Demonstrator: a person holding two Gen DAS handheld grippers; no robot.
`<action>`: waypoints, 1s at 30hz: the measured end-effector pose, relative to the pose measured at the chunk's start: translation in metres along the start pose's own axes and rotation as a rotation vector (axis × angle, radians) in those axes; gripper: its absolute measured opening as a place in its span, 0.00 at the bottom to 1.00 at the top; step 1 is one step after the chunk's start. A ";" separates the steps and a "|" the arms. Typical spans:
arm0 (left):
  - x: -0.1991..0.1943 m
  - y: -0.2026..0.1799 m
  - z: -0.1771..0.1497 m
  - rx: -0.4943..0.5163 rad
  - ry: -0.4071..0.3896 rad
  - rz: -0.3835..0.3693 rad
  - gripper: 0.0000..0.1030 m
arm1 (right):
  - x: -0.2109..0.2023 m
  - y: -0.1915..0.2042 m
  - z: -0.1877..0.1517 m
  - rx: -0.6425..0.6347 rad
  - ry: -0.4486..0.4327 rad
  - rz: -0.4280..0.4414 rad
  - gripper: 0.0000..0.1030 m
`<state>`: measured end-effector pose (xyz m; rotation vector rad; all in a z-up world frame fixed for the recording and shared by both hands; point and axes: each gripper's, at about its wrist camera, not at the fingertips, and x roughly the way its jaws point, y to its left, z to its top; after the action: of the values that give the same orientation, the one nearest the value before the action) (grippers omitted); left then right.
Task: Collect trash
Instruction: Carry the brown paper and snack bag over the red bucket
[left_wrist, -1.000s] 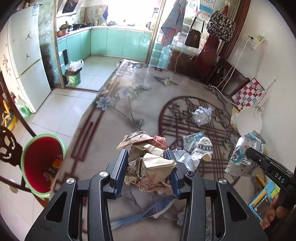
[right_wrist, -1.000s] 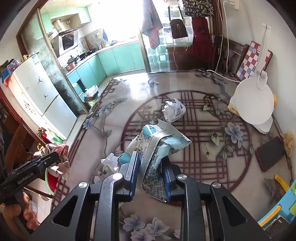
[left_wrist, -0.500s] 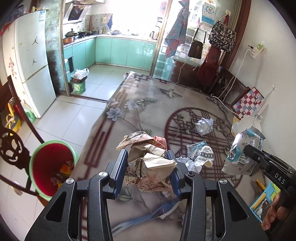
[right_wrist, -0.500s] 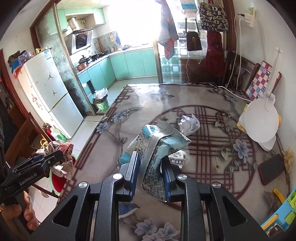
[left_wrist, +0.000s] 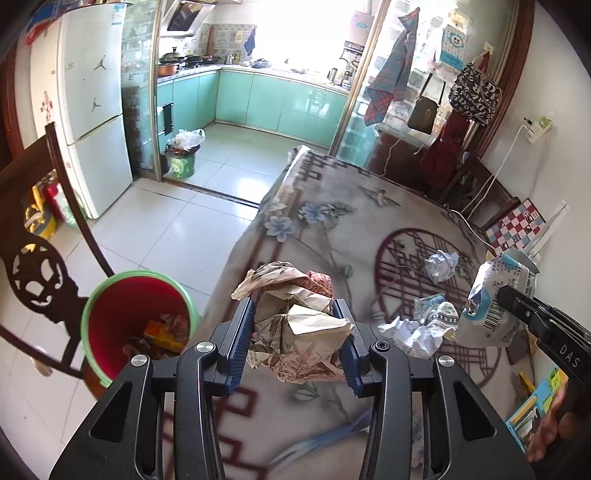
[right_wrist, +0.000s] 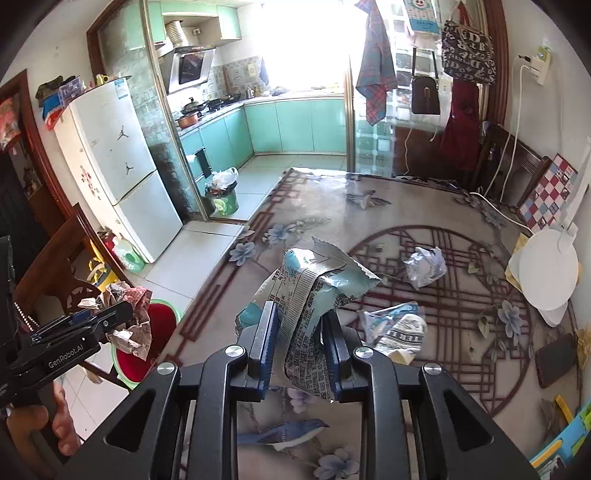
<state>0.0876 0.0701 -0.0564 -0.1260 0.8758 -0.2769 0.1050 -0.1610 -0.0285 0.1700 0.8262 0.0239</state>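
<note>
Left wrist view. Jaws of left gripper (left_wrist: 295, 338) clamped on crumpled brown paper wad (left_wrist: 295, 317), creased kraft-like sheets with red printed patches, bulging above ribbed blue finger pads (left_wrist: 240, 339). Held above patterned tablecloth (left_wrist: 332, 229) near table edge. Round red bin with green rim (left_wrist: 92, 314) on tiled floor to lower left, beside table edge, containing orange and brown scraps. Loose on cloth ahead right: white crumpled tissue (left_wrist: 410, 332), blue-white printed wrapper (left_wrist: 434, 308), crinkled foil ball (left_wrist: 441, 260). Right gripper (left_wrist: 517, 299) at far right, black, closed on glossy blue-and-silver snack bag (left_wrist: 491, 306) with barcode.

Right wrist view. Jaws of right gripper (right_wrist: 299, 332) clamped on snack bag (right_wrist: 314, 295), metallised film, serrated top seam, folded and creased, raised above tablecloth (right_wrist: 424, 206). Foil ball (right_wrist: 424, 266) and printed wrapper (right_wrist: 395, 325) lying on lattice medallion beyond. Flat white round object (right_wrist: 546, 269) and dark phone (right_wrist: 557, 358) at right margin. Left gripper (right_wrist: 118, 314) at left margin, gripping paper wad (right_wrist: 129, 314) directly over red bin (right_wrist: 162, 325).
</note>
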 end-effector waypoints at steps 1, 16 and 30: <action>0.000 0.005 0.001 -0.001 -0.002 0.003 0.40 | 0.001 0.005 0.001 -0.003 0.001 0.000 0.21; 0.000 0.081 0.017 -0.019 0.004 0.021 0.41 | 0.037 0.105 0.014 -0.057 0.025 0.025 0.21; 0.008 0.155 0.015 -0.100 0.040 0.071 0.41 | 0.085 0.194 0.014 -0.139 0.095 0.084 0.21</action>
<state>0.1334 0.2162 -0.0872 -0.1821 0.9322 -0.1696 0.1816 0.0355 -0.0505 0.0724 0.9082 0.1694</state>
